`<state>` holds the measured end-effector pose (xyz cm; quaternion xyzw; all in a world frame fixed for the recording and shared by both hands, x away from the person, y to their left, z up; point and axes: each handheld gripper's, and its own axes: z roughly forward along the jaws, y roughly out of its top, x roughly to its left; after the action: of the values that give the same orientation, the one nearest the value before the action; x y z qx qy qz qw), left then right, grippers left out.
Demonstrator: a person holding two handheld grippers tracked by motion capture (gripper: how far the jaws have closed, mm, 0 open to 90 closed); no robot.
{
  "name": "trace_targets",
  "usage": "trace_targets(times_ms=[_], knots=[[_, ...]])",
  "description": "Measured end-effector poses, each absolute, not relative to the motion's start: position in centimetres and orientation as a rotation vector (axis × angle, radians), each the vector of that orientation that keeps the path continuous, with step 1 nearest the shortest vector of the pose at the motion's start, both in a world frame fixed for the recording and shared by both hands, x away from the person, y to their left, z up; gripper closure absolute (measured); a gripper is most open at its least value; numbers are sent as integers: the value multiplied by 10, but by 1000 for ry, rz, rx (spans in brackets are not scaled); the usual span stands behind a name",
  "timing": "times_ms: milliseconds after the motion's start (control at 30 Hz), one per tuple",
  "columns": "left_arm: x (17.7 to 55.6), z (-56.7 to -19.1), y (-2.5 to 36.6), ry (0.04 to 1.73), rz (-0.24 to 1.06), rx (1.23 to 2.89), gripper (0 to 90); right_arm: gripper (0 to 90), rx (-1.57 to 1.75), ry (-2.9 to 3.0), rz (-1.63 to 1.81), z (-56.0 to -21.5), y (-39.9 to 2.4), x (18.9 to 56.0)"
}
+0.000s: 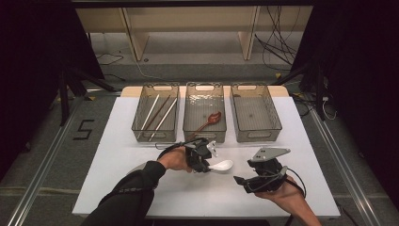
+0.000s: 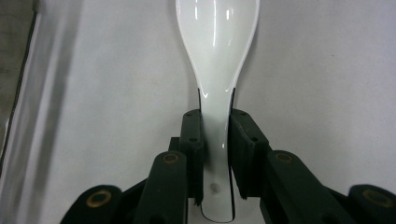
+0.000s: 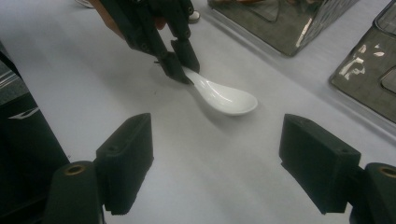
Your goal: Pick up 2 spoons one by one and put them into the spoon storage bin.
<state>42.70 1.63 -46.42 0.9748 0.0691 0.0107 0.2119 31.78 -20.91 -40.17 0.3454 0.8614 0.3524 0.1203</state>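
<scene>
While my right gripper [image 3: 217, 163] waits spread wide above the table [image 1: 141, 188], my left gripper [image 2: 215, 135] pinches the handle of the white spoon [image 2: 217, 42] lying before the baskets [image 1: 204, 113].

High cam overhead facing fwd-down, both gripper cams close to table, all share white spoon [image 1: 222, 165]

Left gripper [image 3: 180, 65] pinches white spoon [image 3: 224, 97] — seemingly on table [image 3: 196, 158].
</scene>
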Motion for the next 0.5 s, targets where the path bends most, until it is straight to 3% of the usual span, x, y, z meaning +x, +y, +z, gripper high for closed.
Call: trace_targets(times_ms=[500], knots=[[432, -464, 17, 341, -33, 2694, 762, 268, 1012, 2508, 1035, -400, -210, 318]])
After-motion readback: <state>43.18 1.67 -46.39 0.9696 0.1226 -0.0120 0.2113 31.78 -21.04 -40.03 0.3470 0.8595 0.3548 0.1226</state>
